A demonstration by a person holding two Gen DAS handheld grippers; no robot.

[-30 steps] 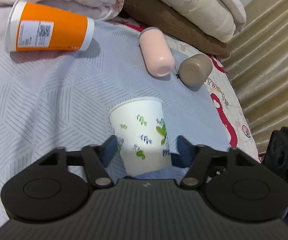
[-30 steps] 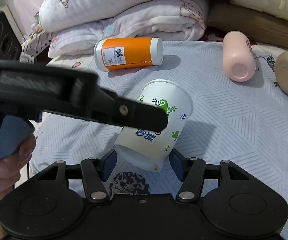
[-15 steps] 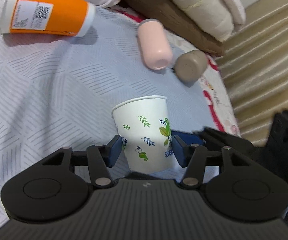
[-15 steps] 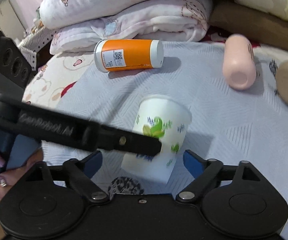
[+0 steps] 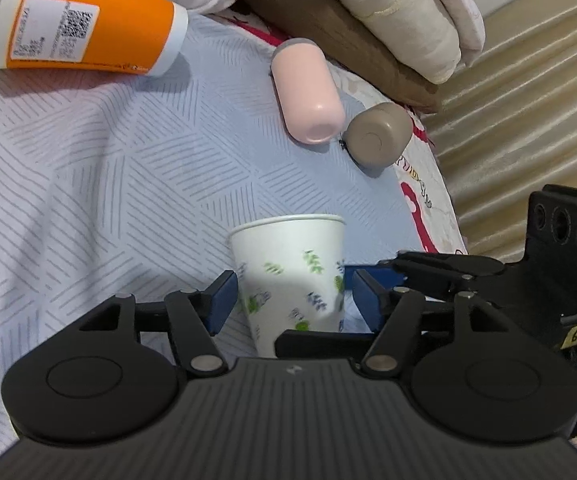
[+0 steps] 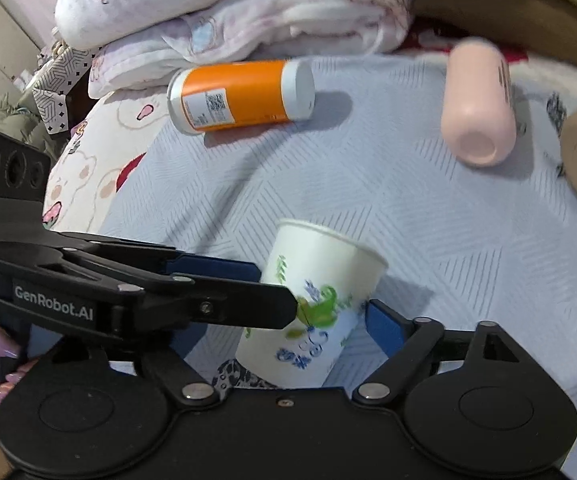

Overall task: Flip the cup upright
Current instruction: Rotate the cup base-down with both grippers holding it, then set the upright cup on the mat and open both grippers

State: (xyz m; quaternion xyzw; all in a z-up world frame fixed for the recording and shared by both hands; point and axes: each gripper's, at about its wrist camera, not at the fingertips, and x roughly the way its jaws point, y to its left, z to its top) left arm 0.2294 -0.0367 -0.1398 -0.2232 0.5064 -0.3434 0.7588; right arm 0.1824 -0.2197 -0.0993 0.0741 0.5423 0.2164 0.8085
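Both grippers sit at the paper cup [image 5: 292, 276], and I take that cup as my landmark. My left gripper [image 5: 290, 300] has its 2 blue pads spread slightly wider than the cup wall: I see a thin gap at the left pad [image 5: 220, 300], and the right pad [image 5: 368, 300] stands just off the cup's other side, so it holds nothing. My right gripper [image 6: 308, 316] is also spread apart, with its right pad [image 6: 384, 328] just beside the cup and not pressing it. Its left finger is hidden behind the left gripper's black finger, which crosses in front of the cup's leaf print, so I cannot tell whether that side touches.

From the right wrist view, the cup [image 6: 316, 304] stands with its wide rolled rim up and its narrow base down on the grey patterned bedspread [image 6: 428, 220], tilted a little, rim leaning to the right. The print is blurred.

Beyond the cup, to its far left, an orange cup [image 5: 84, 28] lies on its side against folded blankets [image 6: 228, 12]. Beyond the cup to the right lie a pink bottle [image 5: 308, 96] and a tan cup [image 5: 378, 136], just beside each other, bases toward me.
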